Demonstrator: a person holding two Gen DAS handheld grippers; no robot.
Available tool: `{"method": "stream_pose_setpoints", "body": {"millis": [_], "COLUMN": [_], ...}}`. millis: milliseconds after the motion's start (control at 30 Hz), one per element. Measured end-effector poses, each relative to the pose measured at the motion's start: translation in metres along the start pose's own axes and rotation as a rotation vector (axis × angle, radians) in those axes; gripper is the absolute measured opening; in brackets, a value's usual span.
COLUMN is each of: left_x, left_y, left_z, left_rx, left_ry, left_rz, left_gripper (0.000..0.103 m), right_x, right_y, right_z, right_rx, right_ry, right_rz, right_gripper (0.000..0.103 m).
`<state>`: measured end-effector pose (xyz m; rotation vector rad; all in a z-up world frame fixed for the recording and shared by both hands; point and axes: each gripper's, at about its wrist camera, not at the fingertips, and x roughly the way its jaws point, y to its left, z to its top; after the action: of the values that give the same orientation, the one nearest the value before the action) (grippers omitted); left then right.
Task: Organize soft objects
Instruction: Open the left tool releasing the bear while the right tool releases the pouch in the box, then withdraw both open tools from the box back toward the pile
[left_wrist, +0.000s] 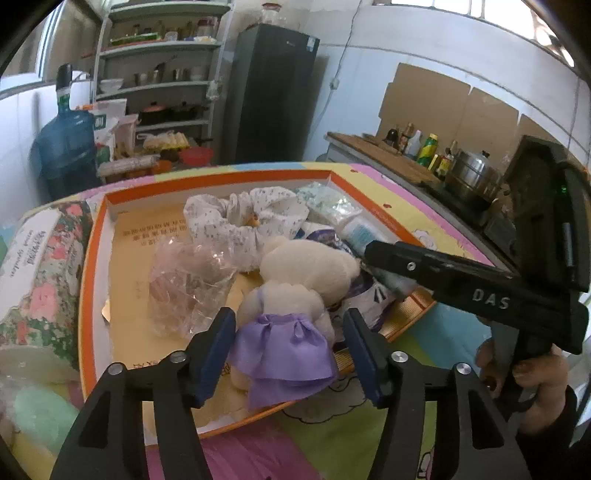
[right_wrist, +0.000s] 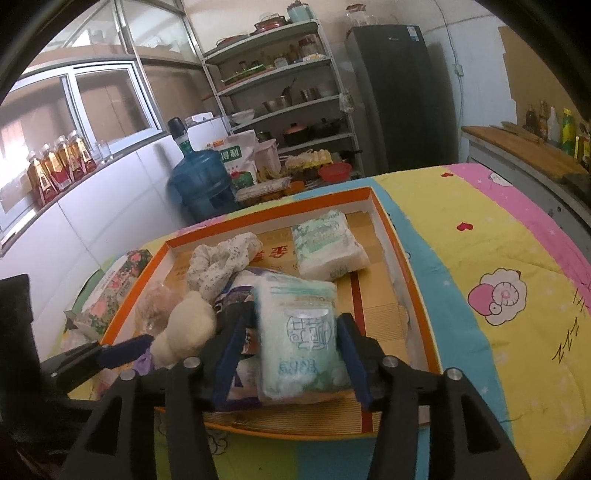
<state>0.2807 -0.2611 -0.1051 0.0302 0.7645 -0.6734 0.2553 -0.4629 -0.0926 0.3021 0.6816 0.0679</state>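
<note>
Kitchen with shelves and fridge; table under a cartoon quilt (right_wrist: 498, 236). Orange-rimmed box (left_wrist: 86, 295) already holds most of the soft stuff: floral cloth (left_wrist: 236, 218), tissue packs, crinkled plastic bag (left_wrist: 184, 284). A floral tissue pack (left_wrist: 40, 273) is outside it, likely left to do. Left gripper (left_wrist: 288, 350) spread, plush toy (left_wrist: 291, 314) between the jaws, apparently unpinched. Right gripper (right_wrist: 291, 358) spread around cotton pack (right_wrist: 299, 332), grip looks loose.
</note>
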Motion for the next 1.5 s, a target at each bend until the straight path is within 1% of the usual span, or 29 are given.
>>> {"method": "stream_pose_setpoints", "body": {"millis": [33,133,333,500,733,1500], "left_x": [-0.002,-0.008,-0.019,-0.03,-0.048,-0.106], "left_y": [0.0,0.0,0.001,0.004,0.001,0.007], "left_z": [0.0,0.001,-0.001,-0.002,-0.004,-0.017], "left_rx": [0.003,0.004,-0.002,-0.017,-0.018,-0.021], "left_ry": [-0.009,-0.026,-0.048,-0.073,-0.113,-0.208], "left_rz": [0.002,0.0,-0.027,-0.058,-0.081,-0.038], "left_gripper": [0.067,0.067,0.067,0.067,0.067,0.067], "right_x": [-0.001,-0.003,-0.01,-0.023,-0.036,-0.071], "right_y": [0.0,0.0,0.0,0.005,0.014,0.05], "right_z": [0.0,-0.001,0.0,0.003,0.005,-0.001], "right_rx": [0.0,0.005,0.023,0.014,0.007,-0.043], "right_ry": [-0.002,-0.009,-0.03,-0.07,-0.094,-0.139], "right_rz": [-0.001,-0.006,-0.01,-0.011,-0.001,0.004], "right_gripper": [0.053,0.055,0.055,0.055,0.055,0.055]}}
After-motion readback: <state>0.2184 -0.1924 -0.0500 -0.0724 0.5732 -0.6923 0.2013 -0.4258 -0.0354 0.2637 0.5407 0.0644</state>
